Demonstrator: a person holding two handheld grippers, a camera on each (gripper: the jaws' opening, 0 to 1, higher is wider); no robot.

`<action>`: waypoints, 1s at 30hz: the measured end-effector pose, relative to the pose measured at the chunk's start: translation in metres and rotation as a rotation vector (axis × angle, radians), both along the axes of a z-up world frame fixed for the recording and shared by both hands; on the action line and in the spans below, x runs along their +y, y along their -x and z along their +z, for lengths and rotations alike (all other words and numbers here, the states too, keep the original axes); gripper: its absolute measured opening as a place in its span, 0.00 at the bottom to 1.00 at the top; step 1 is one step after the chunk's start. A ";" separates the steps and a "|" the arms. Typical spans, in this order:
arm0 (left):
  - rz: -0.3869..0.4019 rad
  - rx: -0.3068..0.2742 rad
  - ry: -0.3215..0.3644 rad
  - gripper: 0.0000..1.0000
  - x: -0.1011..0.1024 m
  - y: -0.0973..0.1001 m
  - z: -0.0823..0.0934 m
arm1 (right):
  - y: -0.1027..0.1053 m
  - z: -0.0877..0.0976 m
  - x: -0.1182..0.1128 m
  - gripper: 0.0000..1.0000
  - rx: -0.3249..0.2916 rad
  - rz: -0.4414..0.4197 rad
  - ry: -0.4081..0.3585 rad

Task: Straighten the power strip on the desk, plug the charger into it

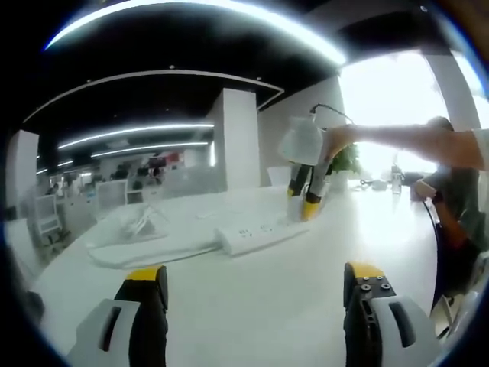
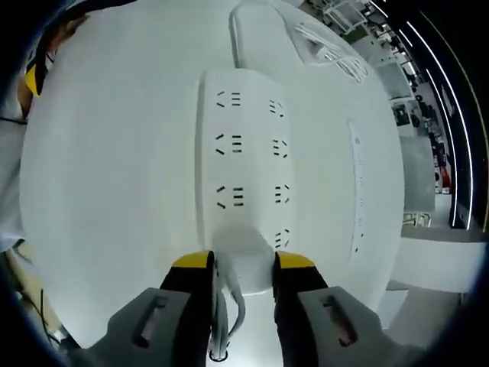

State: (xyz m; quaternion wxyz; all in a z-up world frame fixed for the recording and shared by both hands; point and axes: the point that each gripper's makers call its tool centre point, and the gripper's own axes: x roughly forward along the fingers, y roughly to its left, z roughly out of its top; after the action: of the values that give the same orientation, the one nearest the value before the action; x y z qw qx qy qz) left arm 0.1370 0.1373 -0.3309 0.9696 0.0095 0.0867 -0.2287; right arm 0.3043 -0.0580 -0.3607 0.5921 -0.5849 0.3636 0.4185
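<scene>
Open-plan office behind, strip lights overhead; white desk (image 1: 252, 306) bare in front of us; white power strip (image 2: 244, 153) lies flat on it, sockets up. Our right gripper (image 2: 243, 267) has yellow-tipped jaws closed on the white charger (image 2: 243, 256), which sits on the strip's near end; cord hangs between the jaws. Our left gripper (image 1: 256, 279) hovers well back from the strip, jaws wide, nothing between them.

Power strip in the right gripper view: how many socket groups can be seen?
7 on the power strip: four in its right column, three in its left; the charger, between the right gripper jaws, may hide another.
</scene>
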 end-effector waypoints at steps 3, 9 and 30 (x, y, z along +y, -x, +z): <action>0.008 -0.001 -0.004 0.98 0.003 0.000 0.000 | 0.000 -0.002 0.001 0.30 0.003 0.011 -0.012; 0.004 -0.004 -0.007 0.98 0.002 0.002 0.001 | 0.000 -0.003 0.002 0.31 0.015 0.018 -0.023; 0.016 -0.013 -0.007 0.98 0.007 0.005 0.003 | 0.005 -0.004 0.012 0.72 0.036 0.024 -0.109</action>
State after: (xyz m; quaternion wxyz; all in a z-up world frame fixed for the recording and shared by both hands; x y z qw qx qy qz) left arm 0.1321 0.1446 -0.3281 0.9718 0.0135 0.0811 -0.2208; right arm 0.2996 -0.0459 -0.3644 0.6113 -0.5486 0.3440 0.4550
